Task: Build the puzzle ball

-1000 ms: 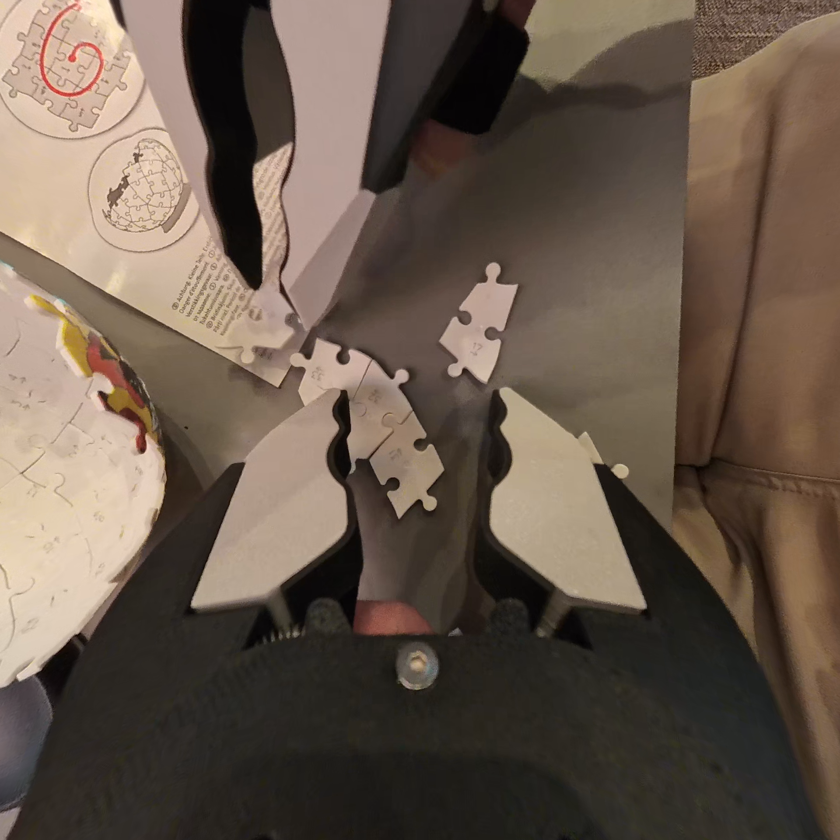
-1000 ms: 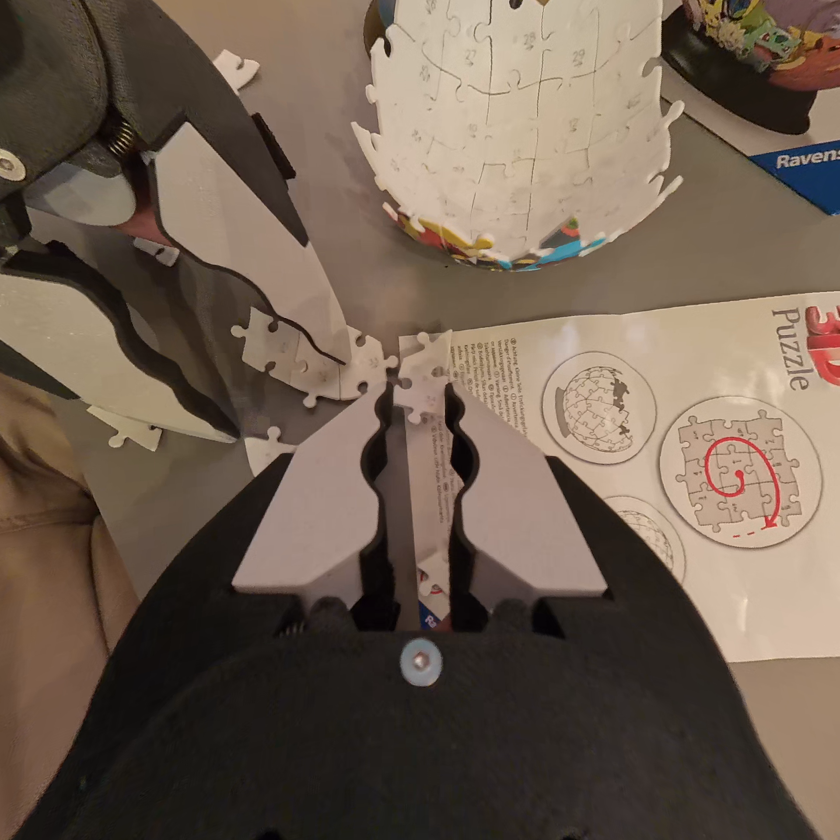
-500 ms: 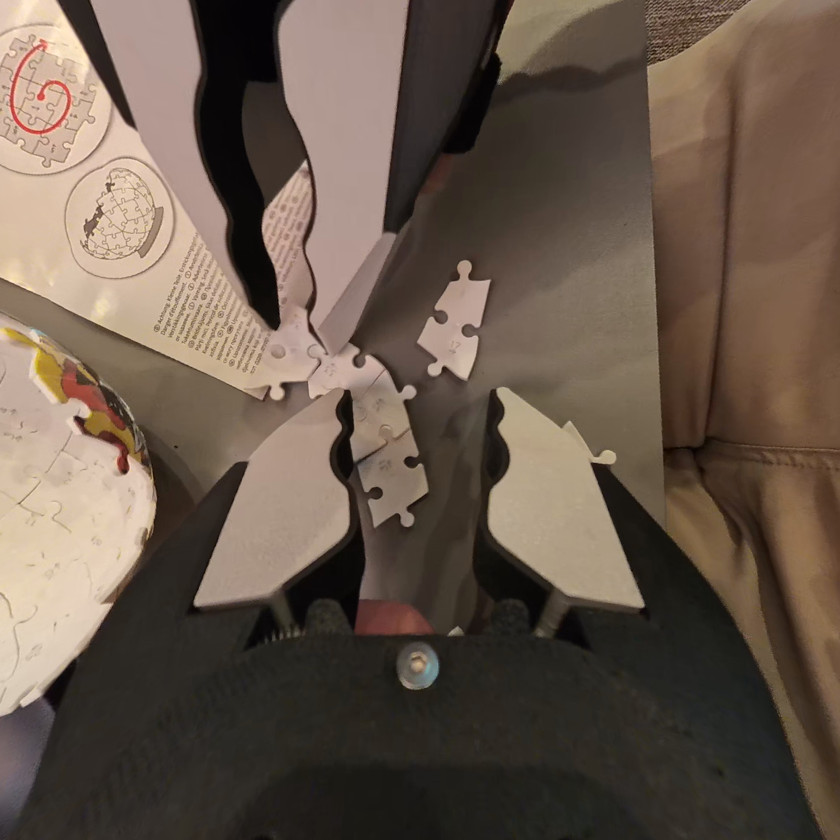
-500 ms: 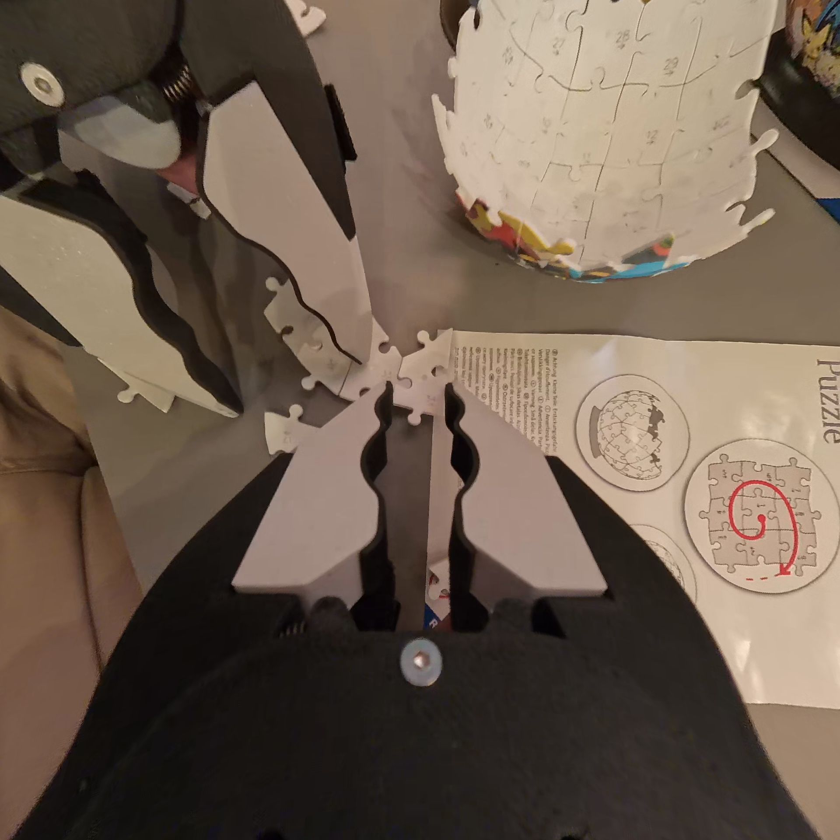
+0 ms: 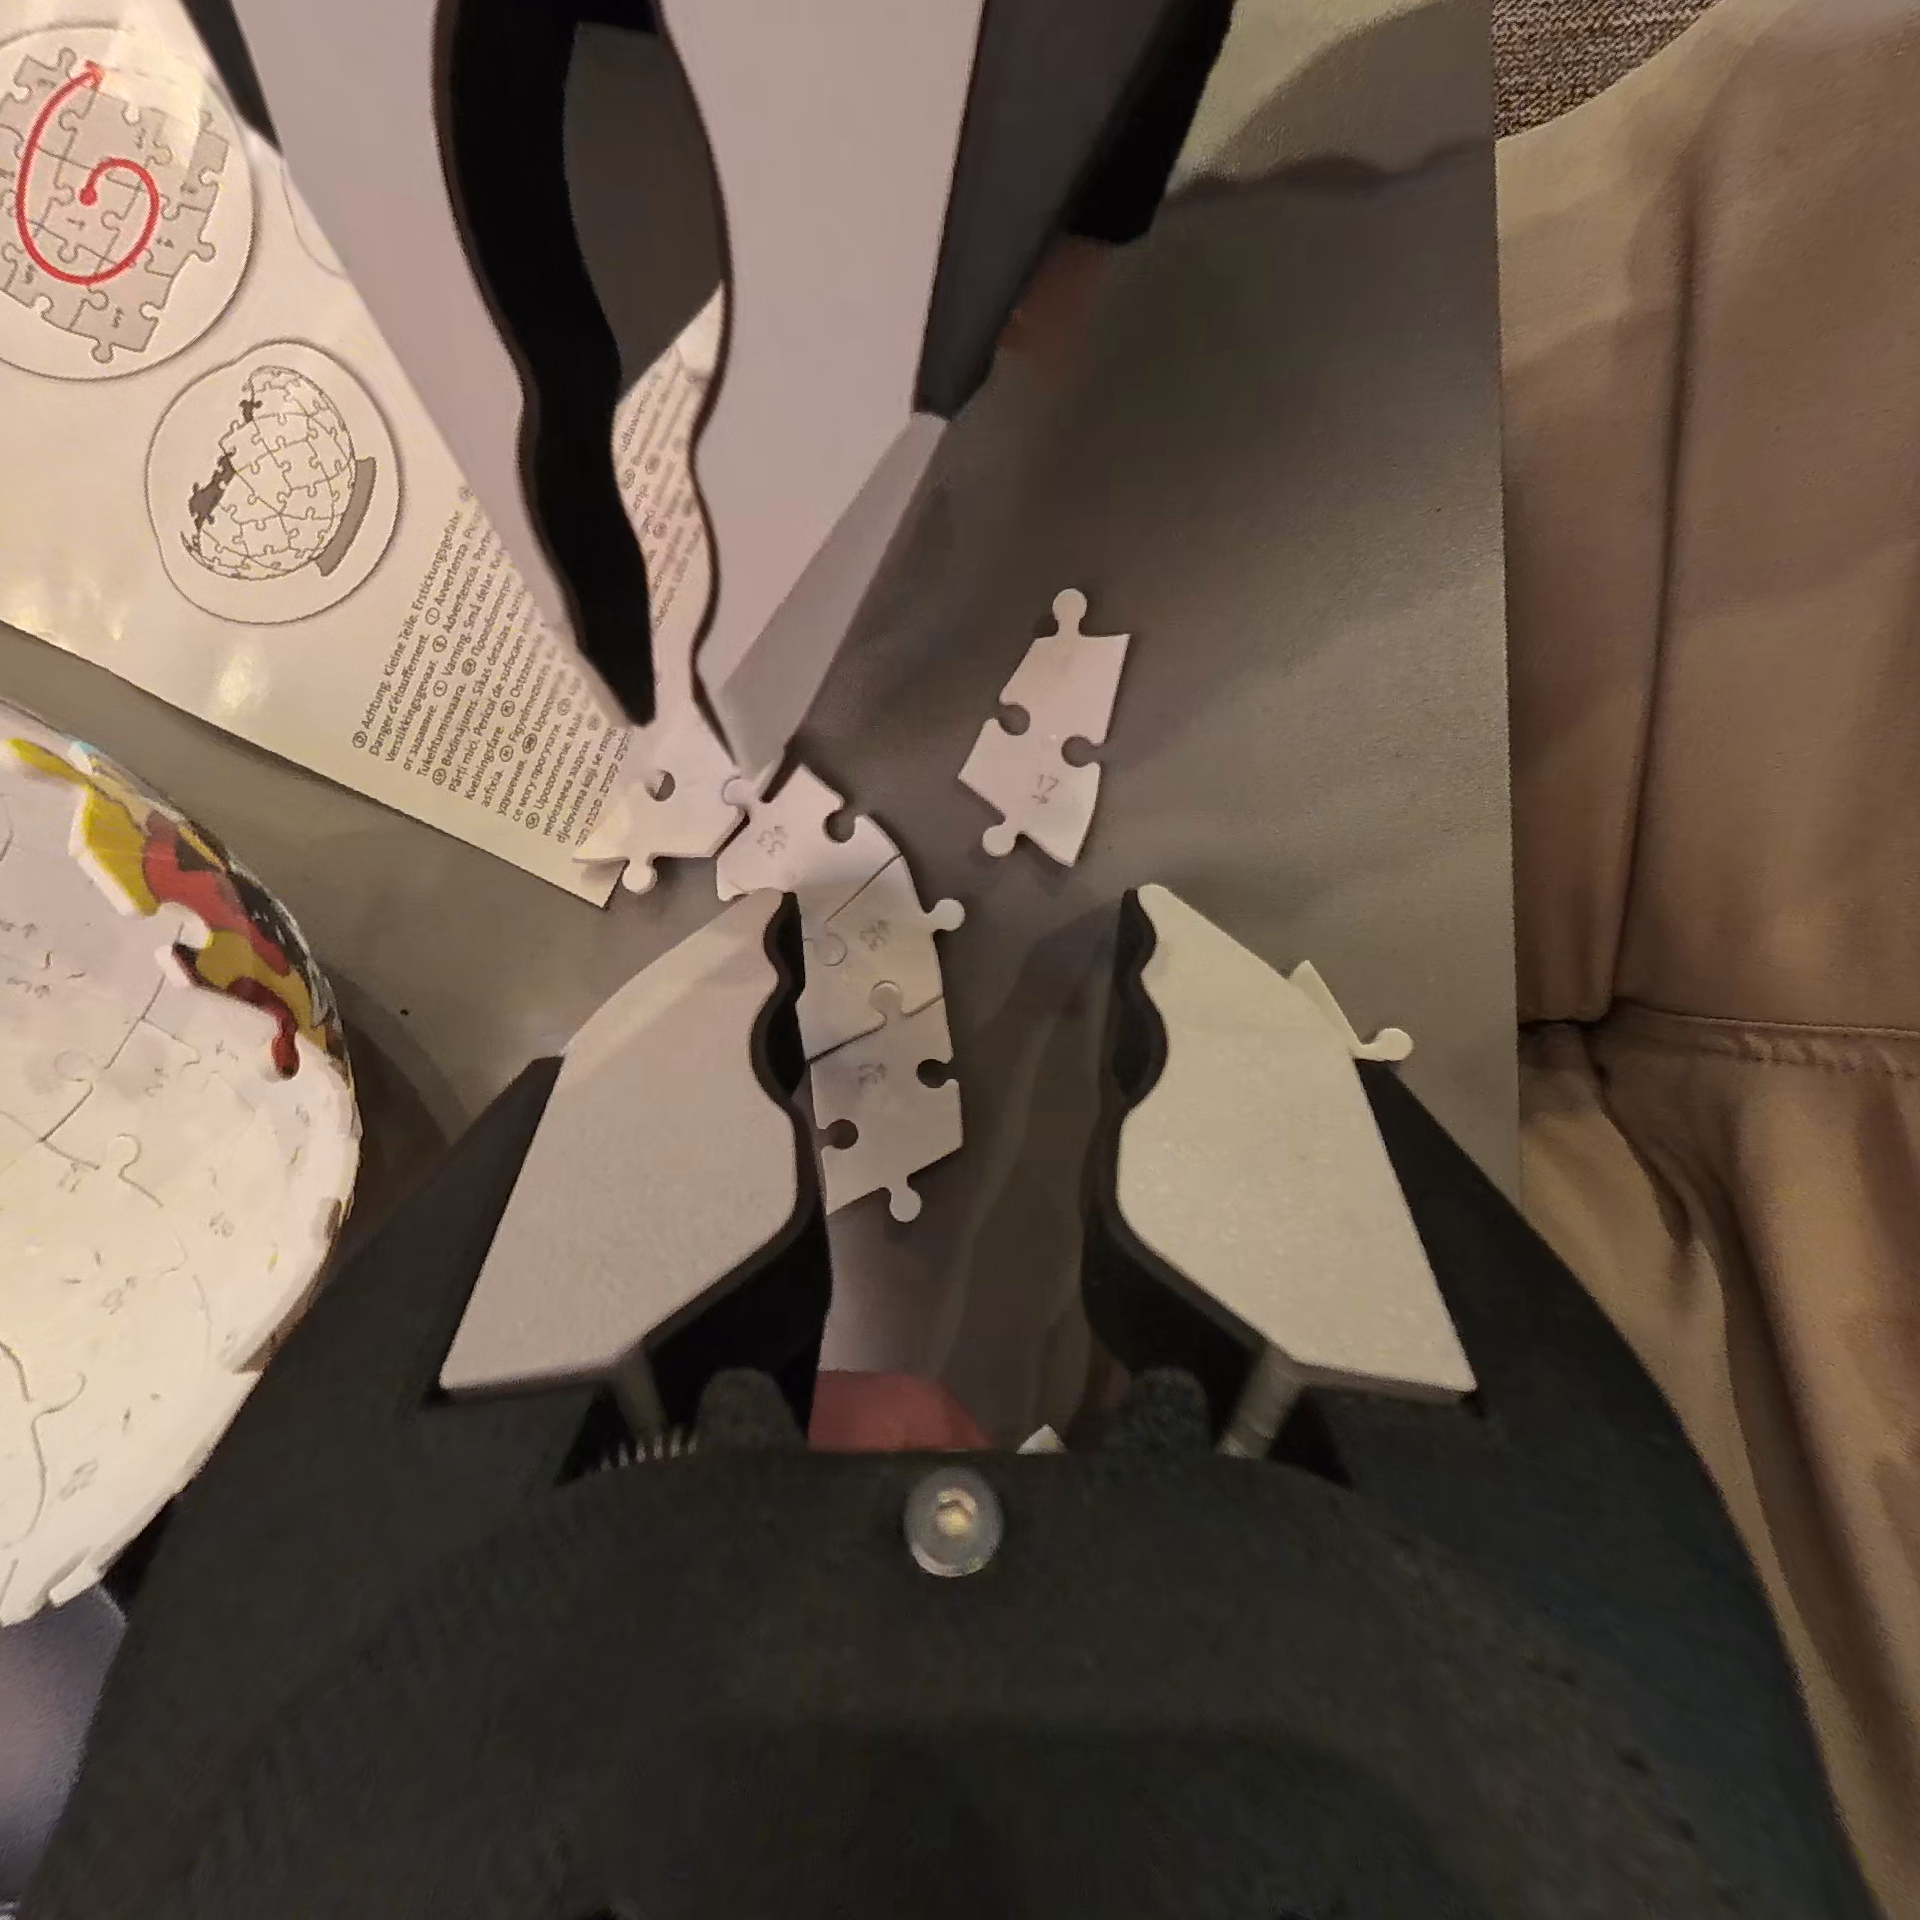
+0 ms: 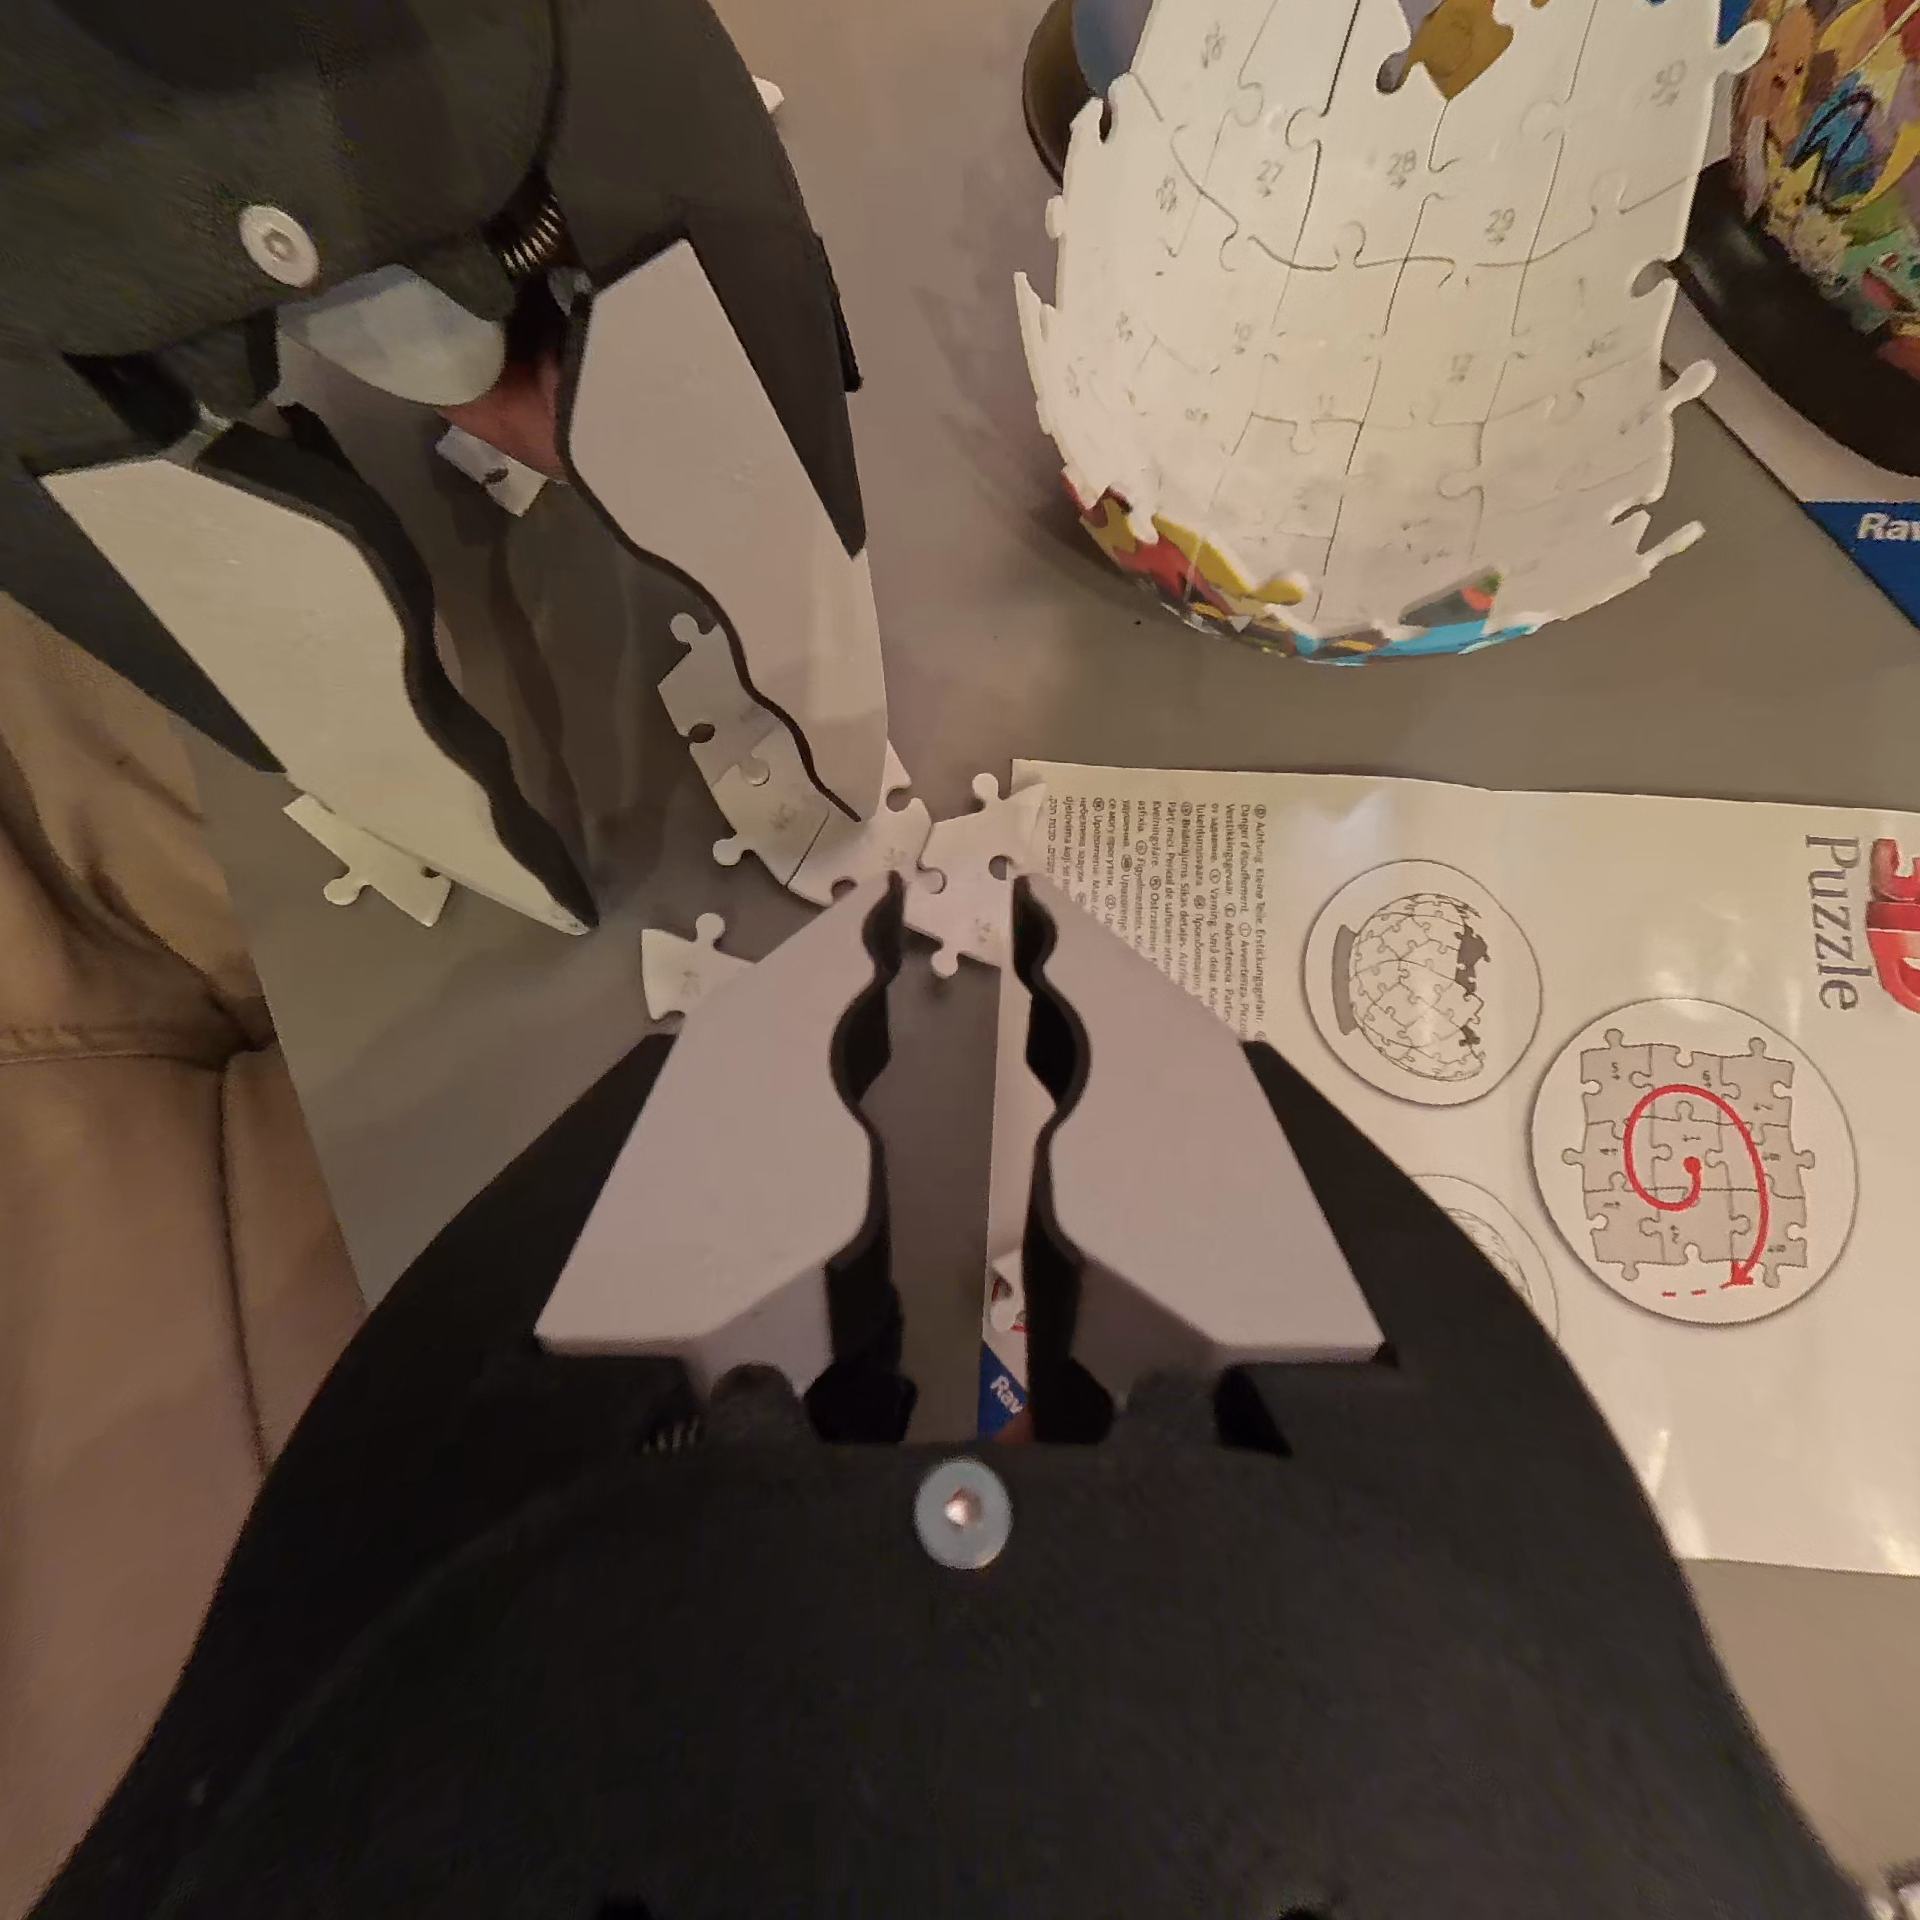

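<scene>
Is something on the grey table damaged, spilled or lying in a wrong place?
Nothing looks damaged or spilled. The white half-built puzzle ball stands dome-up, loose white puzzle pieces lie flat on the grey table, and the printed paper instruction sheet lies beside them.

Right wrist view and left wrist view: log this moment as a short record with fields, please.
left gripper: jaws wide open, around the joined strip of three pieces
right gripper: jaws narrow, tips either side of a single piece; grip unclear
single piece: on the instruction sheet corner, touching the strip's end
loose piece: apart, on the grey table
puzzle ball: partly built
</scene>
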A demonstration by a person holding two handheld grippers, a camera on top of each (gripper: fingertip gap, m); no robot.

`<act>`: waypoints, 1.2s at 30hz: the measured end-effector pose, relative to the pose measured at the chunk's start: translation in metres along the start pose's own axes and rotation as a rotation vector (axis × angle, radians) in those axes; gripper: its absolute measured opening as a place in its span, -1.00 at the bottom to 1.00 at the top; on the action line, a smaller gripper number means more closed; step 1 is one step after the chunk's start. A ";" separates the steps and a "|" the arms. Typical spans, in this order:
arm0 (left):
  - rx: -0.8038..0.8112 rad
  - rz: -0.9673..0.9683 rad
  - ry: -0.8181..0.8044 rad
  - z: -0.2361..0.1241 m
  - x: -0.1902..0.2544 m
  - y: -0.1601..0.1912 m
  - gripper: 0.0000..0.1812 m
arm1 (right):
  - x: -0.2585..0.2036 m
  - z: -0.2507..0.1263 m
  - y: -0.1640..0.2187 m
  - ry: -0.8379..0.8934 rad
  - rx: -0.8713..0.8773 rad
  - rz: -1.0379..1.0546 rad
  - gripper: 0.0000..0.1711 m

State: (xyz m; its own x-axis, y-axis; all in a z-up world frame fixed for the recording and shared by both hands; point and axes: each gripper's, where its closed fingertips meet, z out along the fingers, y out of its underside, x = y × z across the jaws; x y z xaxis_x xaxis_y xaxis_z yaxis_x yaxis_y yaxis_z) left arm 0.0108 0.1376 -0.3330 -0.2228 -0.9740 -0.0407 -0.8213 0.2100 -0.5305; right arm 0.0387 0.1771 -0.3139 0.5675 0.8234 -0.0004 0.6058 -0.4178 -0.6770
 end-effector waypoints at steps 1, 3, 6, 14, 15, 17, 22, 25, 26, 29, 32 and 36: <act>0.000 0.000 0.001 0.000 0.000 0.000 -0.37 | -0.001 0.000 -0.002 -0.006 0.012 0.005 -0.85; -0.001 -0.001 0.002 0.000 0.000 0.000 -0.37 | -0.001 0.004 -0.002 -0.011 0.012 0.005 -0.89; -0.001 -0.002 0.000 0.000 0.000 0.000 -0.37 | -0.001 0.014 0.002 -0.013 -0.018 0.007 -0.98; -0.008 0.000 -0.017 -0.001 -0.003 0.001 -0.37 | -0.005 0.017 0.004 -0.014 -0.059 0.011 -1.00; -0.007 0.002 -0.019 -0.001 -0.003 0.001 -0.36 | -0.006 0.018 0.004 -0.012 -0.067 0.010 -1.00; -0.013 0.001 -0.020 -0.001 -0.003 0.001 -0.36 | -0.009 0.018 0.004 -0.016 -0.081 0.004 -1.00; -0.013 0.006 -0.027 -0.002 -0.002 0.002 -0.35 | -0.010 0.018 0.005 0.023 -0.120 -0.053 -1.00; -0.013 0.008 -0.028 -0.003 -0.002 0.003 -0.35 | -0.010 0.018 0.006 0.036 -0.124 -0.049 -1.00; -0.014 0.004 -0.027 -0.004 -0.002 0.004 -0.35 | -0.010 0.018 0.006 0.036 -0.127 -0.048 -1.00; -0.013 -0.005 -0.040 -0.012 -0.004 0.005 -0.35 | -0.010 0.018 0.006 0.035 -0.128 -0.045 -1.00; 0.014 -0.015 -0.032 -0.022 0.000 0.004 -0.36 | -0.010 0.018 0.006 0.026 -0.125 -0.023 -1.00; -0.030 -0.011 -0.030 -0.018 0.006 0.015 -0.36 | -0.010 0.017 0.006 0.024 -0.126 -0.024 -1.00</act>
State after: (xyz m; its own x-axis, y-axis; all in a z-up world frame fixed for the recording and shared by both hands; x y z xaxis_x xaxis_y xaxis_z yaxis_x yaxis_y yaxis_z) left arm -0.0123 0.1364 -0.3264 -0.1979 -0.9783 -0.0608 -0.8389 0.2011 -0.5057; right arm 0.0267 0.1729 -0.3307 0.5648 0.8246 0.0334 0.6835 -0.4447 -0.5788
